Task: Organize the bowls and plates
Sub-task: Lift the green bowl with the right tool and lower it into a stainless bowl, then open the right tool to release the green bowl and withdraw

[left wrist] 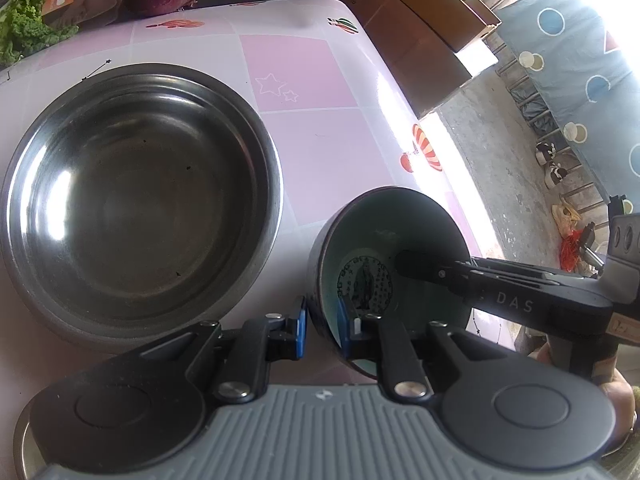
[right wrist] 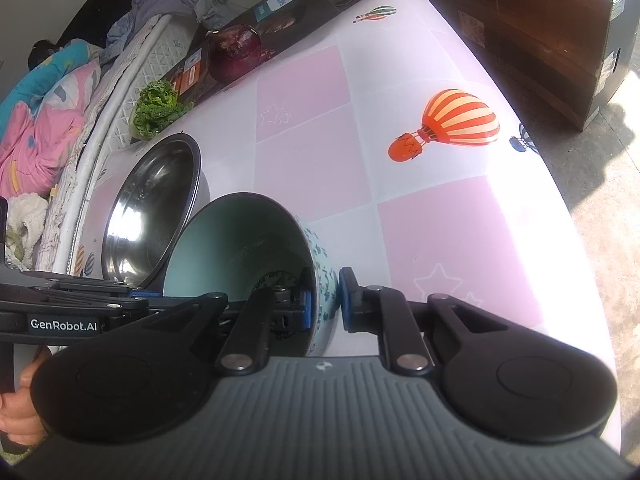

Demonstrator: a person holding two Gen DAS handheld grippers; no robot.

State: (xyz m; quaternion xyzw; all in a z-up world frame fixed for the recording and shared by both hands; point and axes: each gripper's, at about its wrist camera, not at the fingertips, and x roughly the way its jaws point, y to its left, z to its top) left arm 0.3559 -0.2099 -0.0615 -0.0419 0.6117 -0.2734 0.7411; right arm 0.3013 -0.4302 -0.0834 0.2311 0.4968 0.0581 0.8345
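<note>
Both grippers are clamped on one small ceramic bowl (left wrist: pixel 384 264): the left gripper (left wrist: pixel 322 330) pinches its near rim, one blue pad inside and one outside, and the right gripper (right wrist: pixel 325 305) grips the wall on the opposite side the same way. That bowl hangs tilted over the pink-checked tablecloth (right wrist: pixel 420 168), just beside the big steel bowl (left wrist: pixel 140 200), which sits empty on the table. Nesting looks like the plan, so I'd judge the job barely started; nothing is stacked yet.
</note>
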